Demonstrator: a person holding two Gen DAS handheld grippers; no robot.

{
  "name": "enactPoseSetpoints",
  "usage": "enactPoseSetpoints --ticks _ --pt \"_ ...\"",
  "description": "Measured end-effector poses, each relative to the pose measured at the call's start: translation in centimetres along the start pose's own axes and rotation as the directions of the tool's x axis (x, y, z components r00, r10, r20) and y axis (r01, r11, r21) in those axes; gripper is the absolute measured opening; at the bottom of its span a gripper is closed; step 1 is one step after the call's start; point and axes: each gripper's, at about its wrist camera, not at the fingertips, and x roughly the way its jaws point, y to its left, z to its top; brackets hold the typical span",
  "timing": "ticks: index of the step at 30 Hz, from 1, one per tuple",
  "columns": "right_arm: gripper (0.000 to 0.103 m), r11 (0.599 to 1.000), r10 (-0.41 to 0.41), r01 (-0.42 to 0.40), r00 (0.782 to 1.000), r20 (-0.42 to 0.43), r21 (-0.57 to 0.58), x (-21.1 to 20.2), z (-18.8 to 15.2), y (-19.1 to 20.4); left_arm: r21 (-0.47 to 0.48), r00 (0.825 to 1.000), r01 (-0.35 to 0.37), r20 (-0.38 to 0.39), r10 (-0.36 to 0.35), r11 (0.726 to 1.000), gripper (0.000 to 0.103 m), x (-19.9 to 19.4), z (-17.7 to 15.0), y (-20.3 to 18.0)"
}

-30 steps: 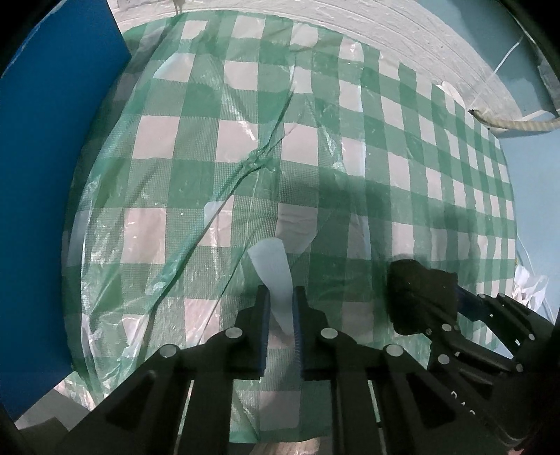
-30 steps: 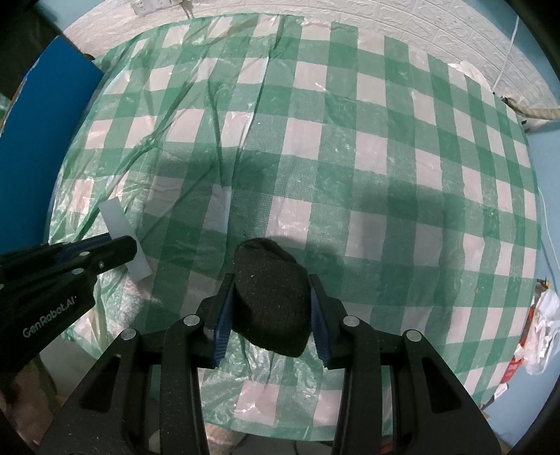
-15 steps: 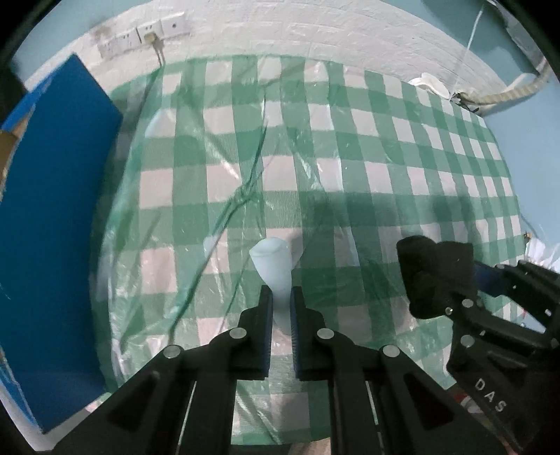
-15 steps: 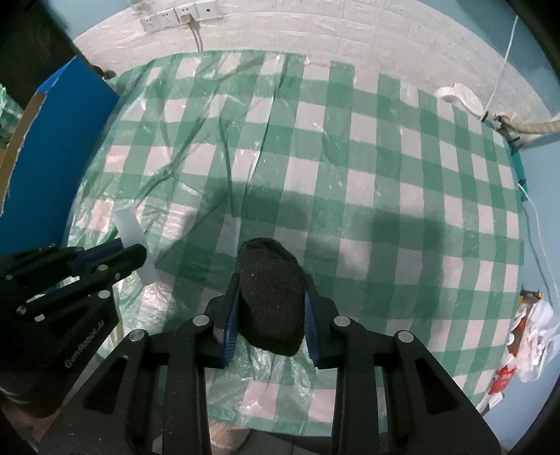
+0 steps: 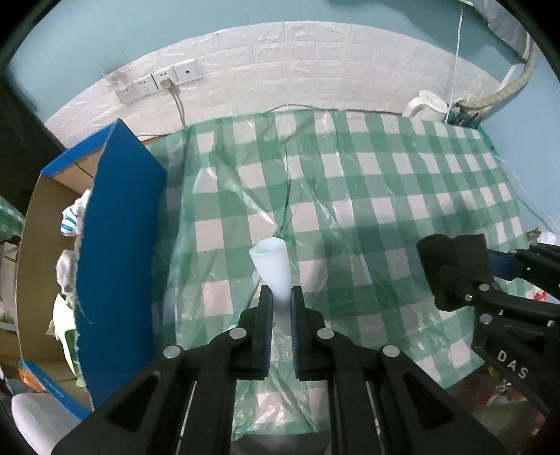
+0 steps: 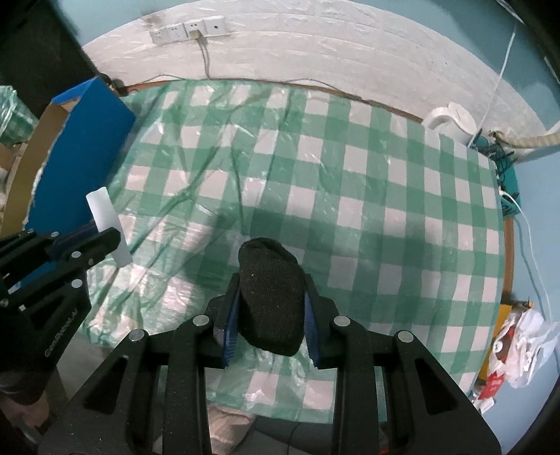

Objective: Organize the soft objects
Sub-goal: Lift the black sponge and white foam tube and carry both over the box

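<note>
My left gripper (image 5: 279, 294) is shut on a pale white soft roll (image 5: 271, 262) and holds it up above the green checked tablecloth (image 5: 385, 196). In the right wrist view that gripper (image 6: 101, 234) and the white roll (image 6: 105, 217) show at the left edge. A black knitted sock (image 6: 269, 280) is pinched between the pads of my right gripper (image 6: 271, 283), also lifted off the cloth. The left wrist view has the sock (image 5: 451, 259) at the far right. A blue cardboard box (image 5: 119, 245) stands open at the left.
Several soft items, one a striped sock (image 5: 70, 217), lie inside the box (image 6: 84, 140). A white jug (image 5: 427, 103) and cables sit at the table's far right corner. Wall sockets (image 6: 185, 29) are behind. A plastic bag (image 6: 518, 336) hangs off the table's right side.
Both grippers have risen from the cloth with their items, so more of the wall and the box shows. The right jaws have tightened on the black sock.
</note>
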Motion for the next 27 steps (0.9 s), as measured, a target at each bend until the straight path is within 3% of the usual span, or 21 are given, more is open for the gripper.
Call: enactPoseSetpoints --ticks 27 --pt "0.031 0.980 0.096 -0.080 0.992 0.082 -0.180 -5.3 3.5 10.9 -0.131 0.996 0.004 0.093 0.008 0.991 0.009 -6.8 -1.2 9.1"
